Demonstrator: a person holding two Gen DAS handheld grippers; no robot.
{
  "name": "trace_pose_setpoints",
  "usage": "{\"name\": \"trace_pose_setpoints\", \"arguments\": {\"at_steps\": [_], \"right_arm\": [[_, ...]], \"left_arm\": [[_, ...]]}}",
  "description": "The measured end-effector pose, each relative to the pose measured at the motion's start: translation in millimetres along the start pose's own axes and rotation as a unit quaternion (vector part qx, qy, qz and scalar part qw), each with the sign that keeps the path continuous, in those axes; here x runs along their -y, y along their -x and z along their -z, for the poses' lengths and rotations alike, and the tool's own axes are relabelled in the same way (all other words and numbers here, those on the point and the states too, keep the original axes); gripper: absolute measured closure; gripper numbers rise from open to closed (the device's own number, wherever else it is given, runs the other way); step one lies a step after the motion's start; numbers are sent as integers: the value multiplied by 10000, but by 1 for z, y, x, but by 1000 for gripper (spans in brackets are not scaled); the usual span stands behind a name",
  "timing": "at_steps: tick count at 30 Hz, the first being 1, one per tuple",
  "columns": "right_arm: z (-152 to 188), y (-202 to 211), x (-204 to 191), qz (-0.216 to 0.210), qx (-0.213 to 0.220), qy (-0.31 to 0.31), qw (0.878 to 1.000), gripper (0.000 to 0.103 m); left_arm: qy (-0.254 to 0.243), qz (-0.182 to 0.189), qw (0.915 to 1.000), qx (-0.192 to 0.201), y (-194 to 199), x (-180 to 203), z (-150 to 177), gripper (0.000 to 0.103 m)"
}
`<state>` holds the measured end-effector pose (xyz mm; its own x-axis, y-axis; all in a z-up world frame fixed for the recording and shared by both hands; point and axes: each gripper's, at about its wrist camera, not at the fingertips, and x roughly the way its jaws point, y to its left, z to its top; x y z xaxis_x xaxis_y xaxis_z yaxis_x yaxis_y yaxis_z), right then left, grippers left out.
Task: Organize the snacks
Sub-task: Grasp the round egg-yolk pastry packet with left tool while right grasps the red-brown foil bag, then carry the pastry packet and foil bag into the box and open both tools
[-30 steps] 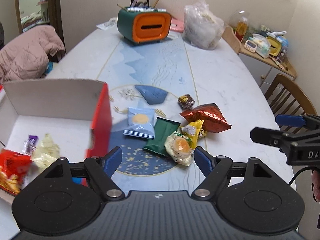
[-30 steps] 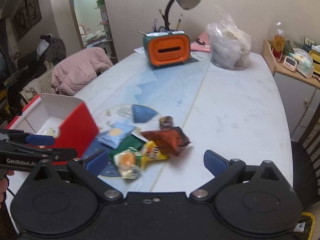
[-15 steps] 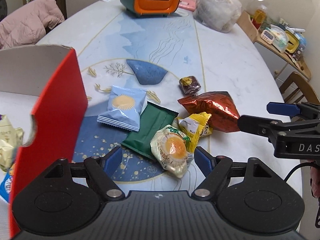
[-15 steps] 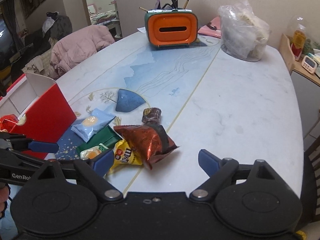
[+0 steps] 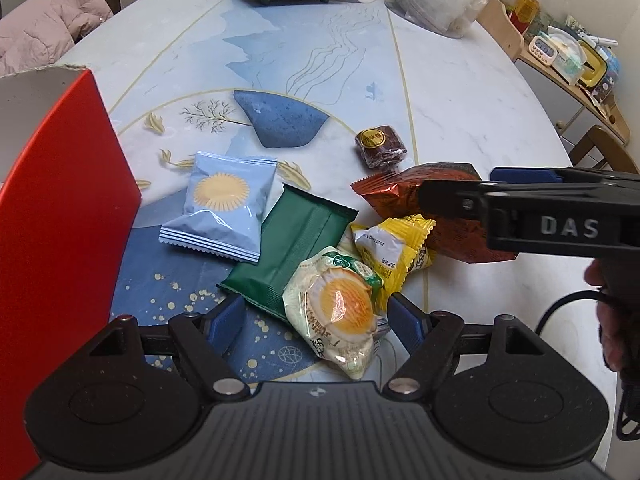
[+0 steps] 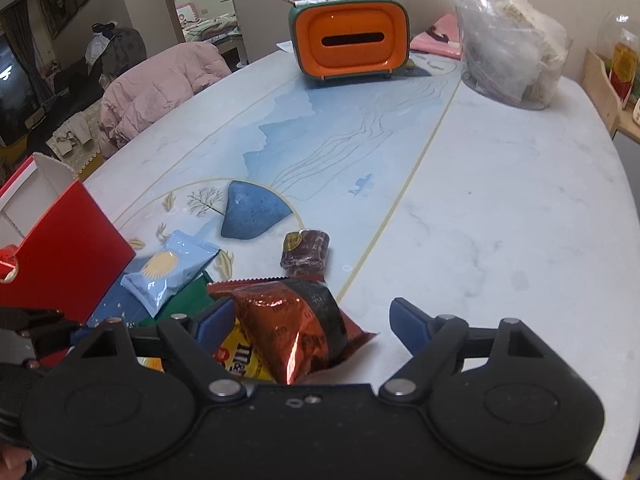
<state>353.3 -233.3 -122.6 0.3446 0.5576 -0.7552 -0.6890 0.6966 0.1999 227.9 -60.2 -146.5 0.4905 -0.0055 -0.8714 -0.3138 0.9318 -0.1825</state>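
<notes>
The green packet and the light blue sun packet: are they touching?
Touching: in the left wrist view, the light blue sun packet overlaps the green packet along its left edge.

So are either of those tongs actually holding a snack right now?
No. The left tongs stand open around the pale egg-print packet; the right tongs stand open around the shiny red foil bag. Neither is clamped.

right claw (image 5: 568,227) side: reads "das"
yellow candy bag (image 6: 240,360): "m&m" letters, partly hidden
</notes>
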Motion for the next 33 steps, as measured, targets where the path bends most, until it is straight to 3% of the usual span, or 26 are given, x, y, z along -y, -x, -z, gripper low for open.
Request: {"name": "trace_pose_setpoints", "arguments": {"at_steps": [4, 9, 11, 21, 33], "right_arm": [[2, -8, 2, -80, -87, -118, 9999, 20], [5, -9, 2, -136, -128, -148, 9997, 29], [6, -7, 3, -153, -110, -183, 9997, 34], [13, 6, 3, -42, 44, -289, 9996, 56], [23, 59, -10, 62, 318, -365, 9988, 58]], "left_arm": [[-91, 33, 10000, -5, -1, 3, 1, 30], [-163, 129, 9998, -32, -2, 7, 2, 50], [-148, 164, 9997, -45, -1, 7, 2, 63], [-85, 164, 9998, 23, 6, 4, 3, 66], [28, 238, 9996, 121, 40, -5, 8, 66]]}}
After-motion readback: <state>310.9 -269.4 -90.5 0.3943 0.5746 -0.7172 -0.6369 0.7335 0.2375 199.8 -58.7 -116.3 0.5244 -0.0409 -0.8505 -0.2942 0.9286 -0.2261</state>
